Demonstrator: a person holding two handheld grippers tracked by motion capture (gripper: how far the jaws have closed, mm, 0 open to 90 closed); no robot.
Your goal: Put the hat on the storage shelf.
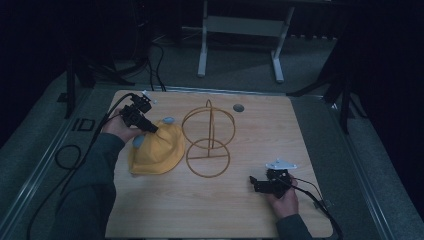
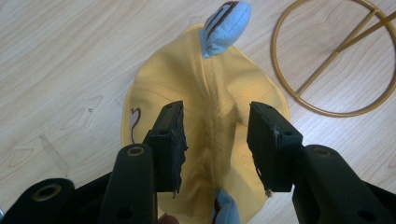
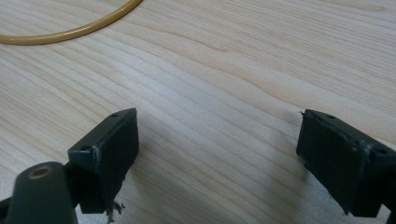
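Left gripper view looks down on a yellow cloth hat (image 2: 210,121) lying flat on the wooden table (image 2: 70,60), beside a gold wire stand (image 2: 336,65); the left gripper (image 2: 215,144) hangs over its crown, jaws spread wide, nothing pinched. It looks light, soft and floppy, so I'd pinch the raised centre seam rather than the limp brim; the right gripper (image 3: 217,154) rests well apart, jaws wide over bare wood.

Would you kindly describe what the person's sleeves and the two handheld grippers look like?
Both forearms wear dark grey-green sleeves. The left gripper is black, with two flat rectangular pads whose edges look worn, and brass-coloured rivets. The right gripper has the same black pads, and in the high view it carries a grey three-cornered plate. A black cable trails from each.
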